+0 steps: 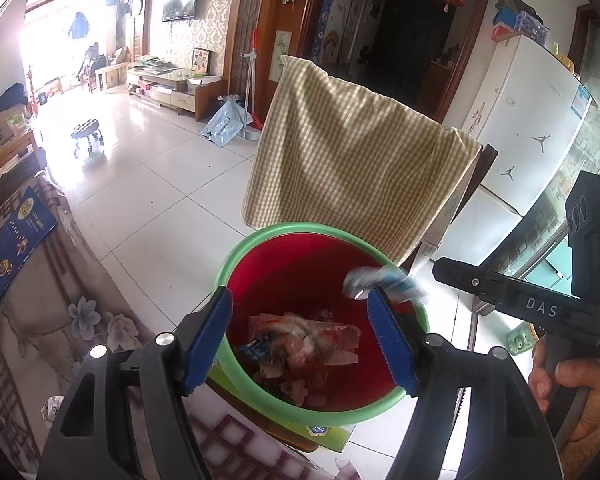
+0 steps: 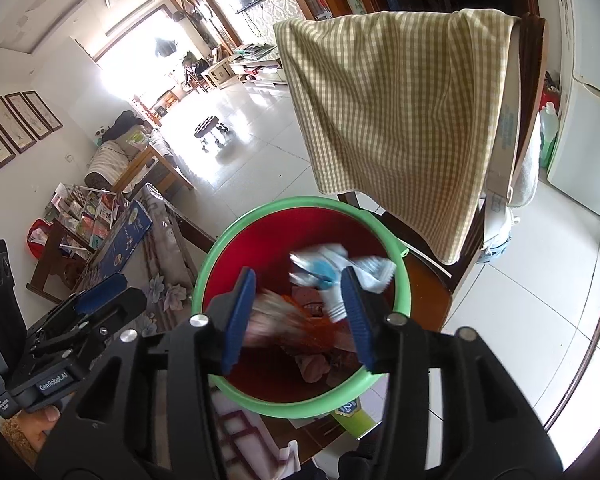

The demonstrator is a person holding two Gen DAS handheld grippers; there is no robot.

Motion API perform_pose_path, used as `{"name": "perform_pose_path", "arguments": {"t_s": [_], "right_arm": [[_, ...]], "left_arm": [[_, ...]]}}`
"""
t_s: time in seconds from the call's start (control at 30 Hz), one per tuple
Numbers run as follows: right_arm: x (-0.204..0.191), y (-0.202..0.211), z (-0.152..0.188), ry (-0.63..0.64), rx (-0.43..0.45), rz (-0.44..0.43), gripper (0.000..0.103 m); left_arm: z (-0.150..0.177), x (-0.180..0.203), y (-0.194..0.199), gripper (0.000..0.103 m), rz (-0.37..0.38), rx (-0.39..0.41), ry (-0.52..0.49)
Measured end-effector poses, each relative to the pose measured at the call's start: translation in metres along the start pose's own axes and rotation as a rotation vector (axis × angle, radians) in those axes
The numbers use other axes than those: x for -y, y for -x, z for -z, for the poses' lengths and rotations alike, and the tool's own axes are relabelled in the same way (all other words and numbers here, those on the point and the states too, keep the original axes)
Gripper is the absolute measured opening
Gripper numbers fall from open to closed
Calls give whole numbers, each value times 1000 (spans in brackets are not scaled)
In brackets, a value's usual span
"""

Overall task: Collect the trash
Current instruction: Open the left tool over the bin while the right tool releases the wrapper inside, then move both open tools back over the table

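Both grippers were held over the green-rimmed red bin (image 1: 236,256). The left gripper (image 1: 300,344) fingers stood apart and empty. The right gripper (image 2: 296,320) fingers were parted, a blue-white wrapper (image 2: 332,264) seen blurred just beyond them.

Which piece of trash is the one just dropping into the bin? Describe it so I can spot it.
Find the red bin with the green rim in front of the chair draped in checked cloth. Above its opening, a crumpled white-and-light-blue wrapper is blurred; the trash at the bottom is reddish and brownish.
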State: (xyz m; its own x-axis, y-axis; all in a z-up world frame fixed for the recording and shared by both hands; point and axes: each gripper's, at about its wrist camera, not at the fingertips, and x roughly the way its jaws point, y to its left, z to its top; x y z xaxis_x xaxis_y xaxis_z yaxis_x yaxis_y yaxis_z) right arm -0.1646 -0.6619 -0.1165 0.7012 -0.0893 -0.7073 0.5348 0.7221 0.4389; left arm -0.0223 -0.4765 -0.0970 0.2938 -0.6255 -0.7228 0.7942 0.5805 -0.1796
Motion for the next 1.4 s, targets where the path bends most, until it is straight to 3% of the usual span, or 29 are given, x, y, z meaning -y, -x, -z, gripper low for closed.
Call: {"name": "perform_pose_path", "arguments": {"t_s": [0.37, 0.73, 1.03, 1.4], "right_arm": [[-23, -9, 3, 47, -27, -22, 48], [-73, -28, 22, 125, -87, -69, 50], [-141, -41, 48, 229, -126, -120, 52], [-226, -53, 111, 334, -214, -156, 54]], "left_arm": [[24, -35, 22, 69, -45, 7, 97], [57, -81, 53, 69, -115, 11, 181], [100, -143, 100, 69, -198, 45, 290], [169, -240, 160, 71, -324, 10, 376]]}}
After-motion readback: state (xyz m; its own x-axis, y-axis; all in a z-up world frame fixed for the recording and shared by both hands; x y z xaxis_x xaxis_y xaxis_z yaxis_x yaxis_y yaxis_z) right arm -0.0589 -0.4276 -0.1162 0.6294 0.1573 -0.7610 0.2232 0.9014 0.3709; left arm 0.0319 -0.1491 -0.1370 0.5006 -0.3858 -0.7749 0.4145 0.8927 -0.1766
